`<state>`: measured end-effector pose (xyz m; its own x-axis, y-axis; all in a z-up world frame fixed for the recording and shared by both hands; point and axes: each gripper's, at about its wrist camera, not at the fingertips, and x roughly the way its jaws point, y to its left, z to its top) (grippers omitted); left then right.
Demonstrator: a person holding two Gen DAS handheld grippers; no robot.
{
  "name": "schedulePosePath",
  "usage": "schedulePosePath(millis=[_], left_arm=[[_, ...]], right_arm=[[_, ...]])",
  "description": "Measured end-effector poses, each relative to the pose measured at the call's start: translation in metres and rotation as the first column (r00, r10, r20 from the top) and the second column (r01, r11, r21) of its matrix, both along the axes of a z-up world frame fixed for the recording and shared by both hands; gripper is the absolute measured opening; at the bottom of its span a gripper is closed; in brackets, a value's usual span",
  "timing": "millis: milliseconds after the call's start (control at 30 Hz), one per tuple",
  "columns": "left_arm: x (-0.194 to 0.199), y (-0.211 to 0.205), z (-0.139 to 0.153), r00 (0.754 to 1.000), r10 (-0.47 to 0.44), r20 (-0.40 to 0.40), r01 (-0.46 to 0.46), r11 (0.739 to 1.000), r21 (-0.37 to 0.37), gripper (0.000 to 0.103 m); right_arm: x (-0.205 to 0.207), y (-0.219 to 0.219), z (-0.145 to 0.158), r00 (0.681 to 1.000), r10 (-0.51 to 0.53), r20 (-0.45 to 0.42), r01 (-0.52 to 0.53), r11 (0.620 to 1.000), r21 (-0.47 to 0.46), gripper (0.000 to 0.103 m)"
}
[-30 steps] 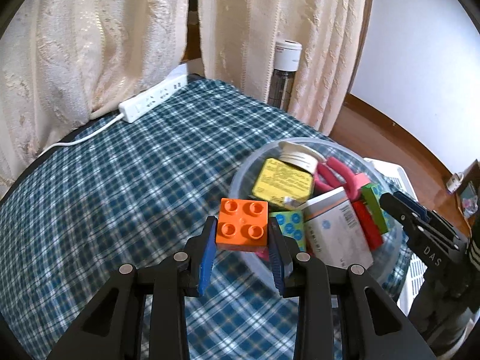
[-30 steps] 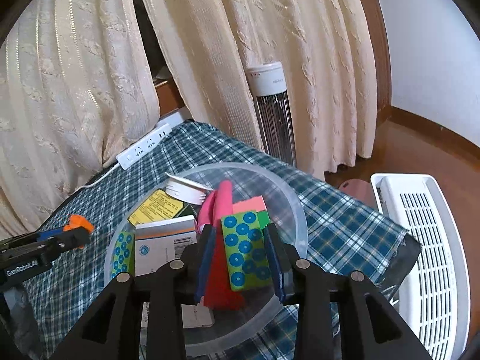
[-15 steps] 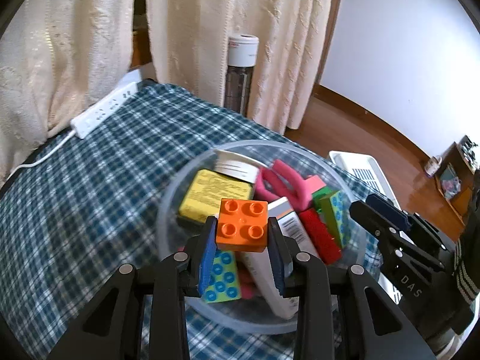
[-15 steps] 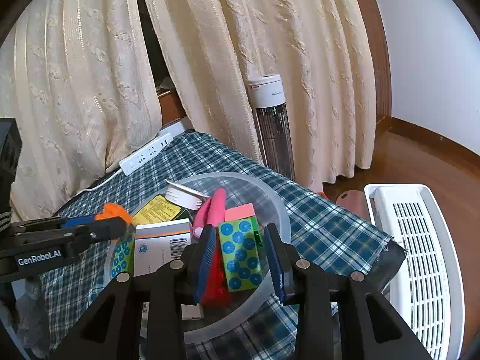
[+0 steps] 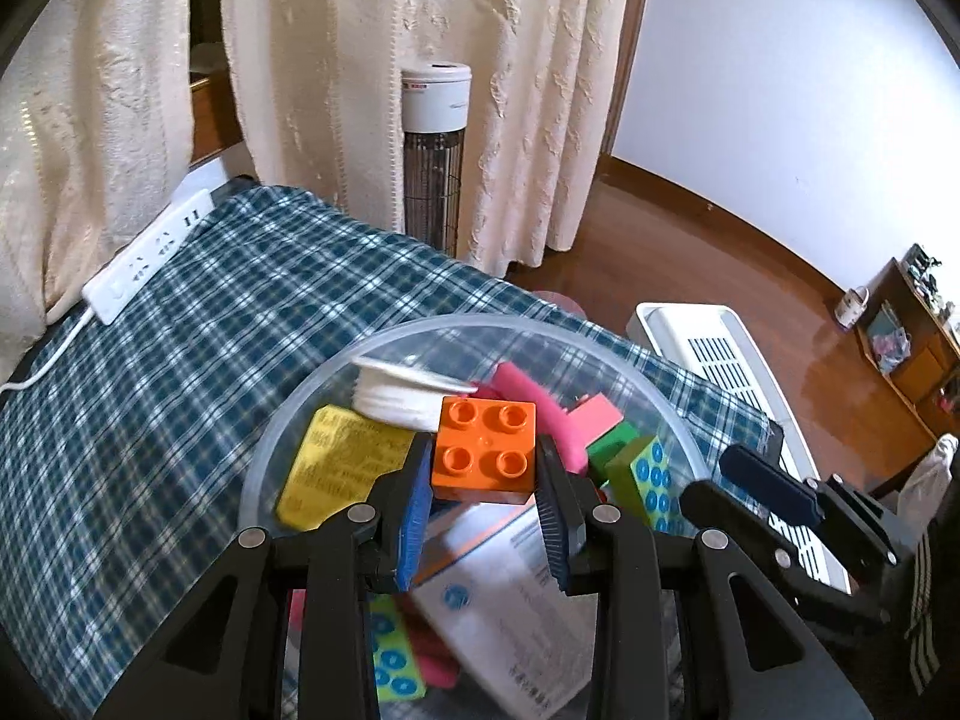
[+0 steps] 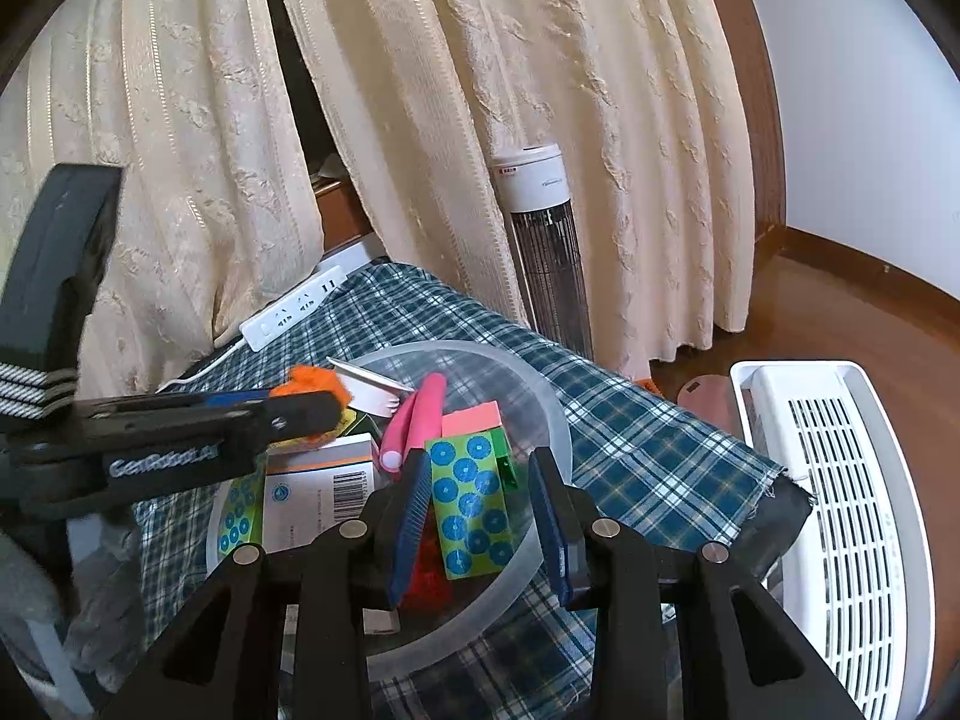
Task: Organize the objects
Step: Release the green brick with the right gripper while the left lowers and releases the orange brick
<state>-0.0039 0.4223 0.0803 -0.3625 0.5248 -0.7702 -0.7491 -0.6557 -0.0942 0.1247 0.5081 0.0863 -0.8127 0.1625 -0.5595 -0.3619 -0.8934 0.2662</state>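
The clear bowl (image 5: 336, 384) held mixed items; the left hand-held gripper (image 5: 485, 498), clamping the orange brick (image 5: 486, 449), had moved above it; the right hand-held gripper (image 6: 480, 510) had released the dotted block (image 6: 471, 504).

Two grippers show: the left gripper (image 5: 485, 501) and the right gripper (image 6: 480, 507). There is one clear bowl (image 5: 606, 341), and one orange brick (image 5: 485, 450) with four studs on top. Two green blocks with blue dots can be counted, one (image 6: 471, 501) and another (image 6: 240, 516). One yellow packet (image 5: 342, 462), one white box (image 6: 324, 495), one white lid (image 5: 402, 396) and one pink clip (image 6: 414, 420) lie there. One power strip (image 5: 150, 255), one tower heater (image 6: 543, 252) and one white crate (image 6: 852, 516) complete the count.
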Motion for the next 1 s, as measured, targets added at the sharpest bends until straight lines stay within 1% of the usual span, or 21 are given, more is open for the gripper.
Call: schedulePosePath(millis=[167,533,633,733,833,867,900,933,967,1000], left_arm=[[-0.005,0.011,-0.005,1.000,-0.007,0.008,0.007,1.000,-0.006,0.034],[-0.014,0.019,-0.015,0.999,-0.003,0.032,0.003,1.000,-0.020,0.034],[-0.015,0.017,-0.016,0.999,0.008,0.034,-0.007,1.000,-0.021,0.036],[-0.015,0.013,-0.014,0.999,0.015,0.035,-0.015,1.000,-0.016,0.039],[-0.010,0.008,-0.008,1.000,0.019,0.013,-0.019,1.000,-0.009,0.042],[-0.008,0.005,-0.005,1.000,0.020,0.002,-0.020,1.000,-0.005,0.044],[-0.006,0.002,-0.003,1.000,0.022,-0.005,-0.022,1.000,-0.002,0.050],[-0.003,-0.002,0.000,0.999,0.027,-0.017,-0.027,1.000,0.002,0.055],[-0.002,-0.005,0.002,0.999,0.033,-0.025,-0.033,0.999,0.005,0.067],[0.000,-0.010,0.005,0.998,0.047,-0.038,-0.046,0.999,0.013,0.076]], right_arm=[[0.000,0.001,0.000,1.000,0.001,0.000,-0.001,1.000,-0.003,0.036],[-0.001,0.001,-0.001,1.000,0.002,0.001,-0.002,1.000,-0.012,0.036],[-0.001,0.001,-0.001,1.000,0.003,0.001,-0.003,1.000,-0.011,0.036],[0.000,0.001,0.000,1.000,0.003,0.000,-0.003,1.000,-0.009,0.036],[0.001,-0.001,0.001,1.000,0.004,-0.001,-0.004,1.000,-0.007,0.036],[0.001,-0.002,0.001,1.000,0.004,-0.002,-0.004,1.000,-0.007,0.038],[0.002,-0.003,0.002,1.000,0.004,-0.003,-0.004,1.000,-0.009,0.041],[0.003,-0.004,0.003,1.000,0.002,-0.004,-0.002,1.000,-0.012,0.047],[0.003,-0.004,0.003,1.000,0.001,-0.005,-0.001,1.000,-0.016,0.052],[0.005,-0.006,0.004,1.000,0.002,-0.006,-0.002,1.000,-0.020,0.055]])
